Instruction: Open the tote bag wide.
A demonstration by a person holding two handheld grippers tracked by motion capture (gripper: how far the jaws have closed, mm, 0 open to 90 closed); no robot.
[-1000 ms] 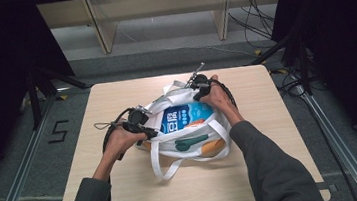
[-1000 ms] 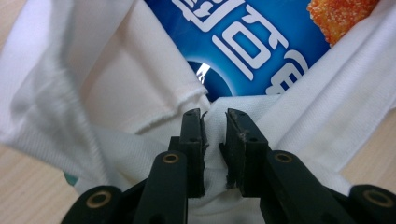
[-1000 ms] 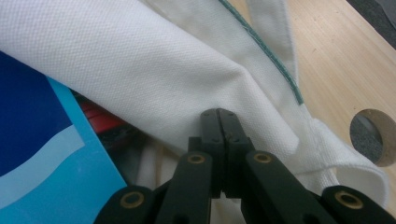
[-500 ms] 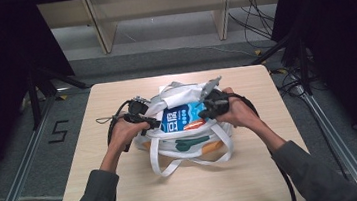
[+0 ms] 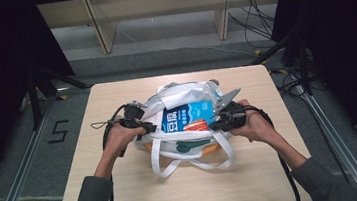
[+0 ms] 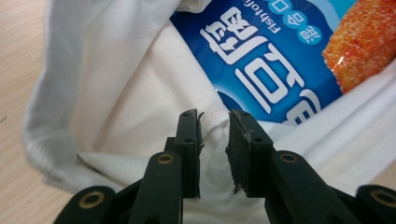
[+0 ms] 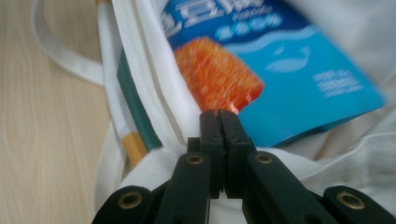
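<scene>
The lower part of the blue packet (image 5: 188,115) was covered by the white tote bag (image 5: 167,104), so its full outline could not be made out. In the right gripper view the packet's print was blurred and unreadable. Green and orange items under the bag's near edge could not be identified.

The bag lay at the centre of the high view on the wooden table (image 5: 126,196), mouth open, its two strap loops trailing toward the lower edge of the frame. The packet sat in the opening, showing white lettering and an orange crumbed food picture.

The left gripper (image 6: 214,122) had its jaws slightly apart, with bag cloth bunched between them; whether the pads pressed on it could not be told. The right gripper (image 7: 219,113) was fully closed at the bag's rim, cloth seemingly pinched.
</scene>
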